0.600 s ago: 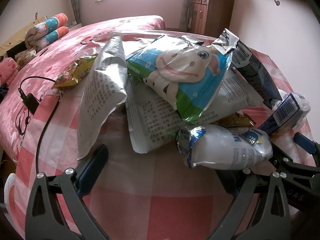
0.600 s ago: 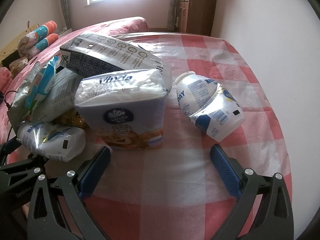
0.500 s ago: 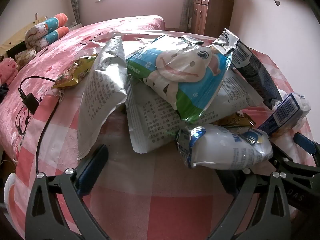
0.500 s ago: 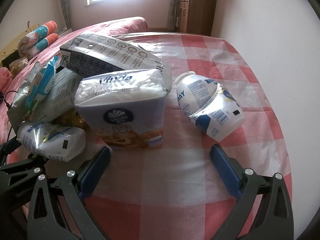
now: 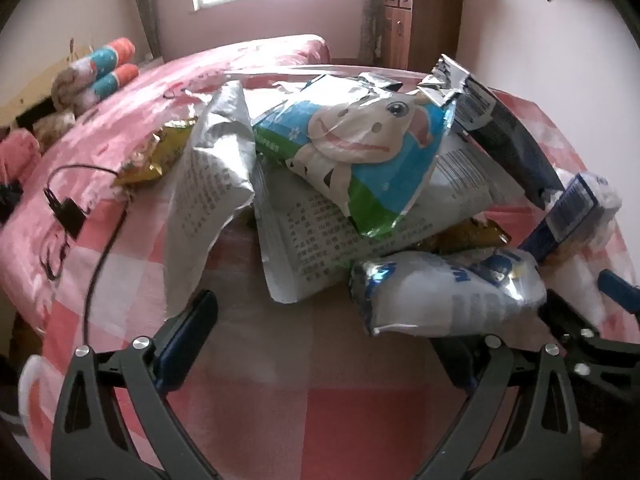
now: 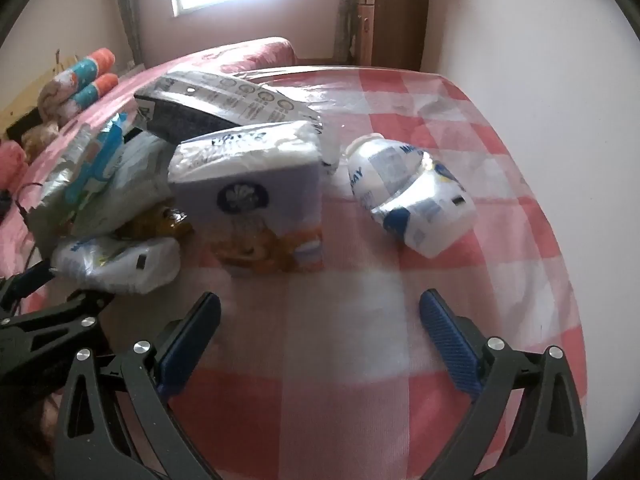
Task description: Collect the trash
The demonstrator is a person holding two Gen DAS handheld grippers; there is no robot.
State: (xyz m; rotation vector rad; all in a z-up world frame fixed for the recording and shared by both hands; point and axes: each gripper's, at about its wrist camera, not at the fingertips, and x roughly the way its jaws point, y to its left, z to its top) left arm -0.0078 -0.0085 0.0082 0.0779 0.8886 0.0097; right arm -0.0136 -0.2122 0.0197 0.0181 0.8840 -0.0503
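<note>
A heap of empty wrappers lies on the pink checked tablecloth (image 5: 280, 420). On top is a blue and green bag with a cartoon cow (image 5: 360, 152). Around it lie a grey printed bag (image 5: 212, 192), a dark bag (image 5: 508, 140) and a gold wrapper (image 5: 156, 156). A white and blue wrapper (image 5: 452, 296) lies just ahead of my open, empty left gripper (image 5: 320, 344). In the right wrist view a tissue pack (image 6: 252, 200) and a crumpled white and blue wrapper (image 6: 412, 196) lie ahead of my open, empty right gripper (image 6: 320, 340).
A black charger with its cable (image 5: 68, 216) lies at the left on the cloth. A pink bed (image 5: 200, 68) with rolled pillows (image 5: 96, 76) is behind the table. A wooden cabinet (image 5: 416, 24) stands by the far wall. The table's right edge runs near the wall (image 6: 572, 240).
The right wrist view has shifted and blurred: the right gripper has moved a little, and the tissue pack and wrappers sit slightly higher. The left gripper has barely moved.
</note>
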